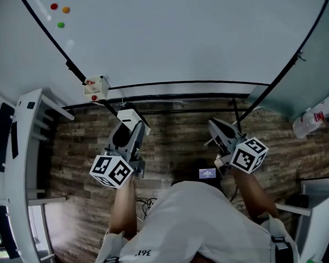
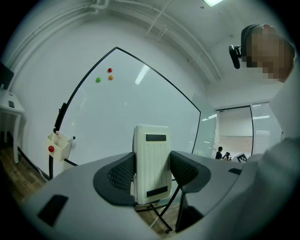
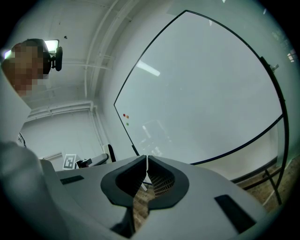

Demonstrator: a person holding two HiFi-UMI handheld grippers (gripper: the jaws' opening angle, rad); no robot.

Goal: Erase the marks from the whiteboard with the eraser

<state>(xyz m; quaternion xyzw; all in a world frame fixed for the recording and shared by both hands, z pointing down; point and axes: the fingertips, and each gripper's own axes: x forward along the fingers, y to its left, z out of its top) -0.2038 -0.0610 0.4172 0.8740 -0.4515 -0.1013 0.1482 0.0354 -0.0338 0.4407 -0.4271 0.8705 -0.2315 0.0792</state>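
Left gripper view: eraser (image 2: pixel 151 161) clamped upright between left hand-held gripper (image 2: pixel 152 172) jaws.

A red magnet (image 1: pixel 54 6), an orange magnet (image 1: pixel 65 9) and a green magnet (image 1: pixel 61 25) sit close together. A small white holder box (image 1: pixel 95 87) carries a red dot. The wood-plank floor (image 1: pixel 175 128) bears a white shelving unit (image 1: pixel 25 161) at left and loose cables (image 1: pixel 146 202).

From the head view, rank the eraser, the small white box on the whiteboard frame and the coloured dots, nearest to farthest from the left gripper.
1. eraser: clamped in the left gripper.
2. small white box: just up and left.
3. coloured dots: far upper left on the whiteboard.
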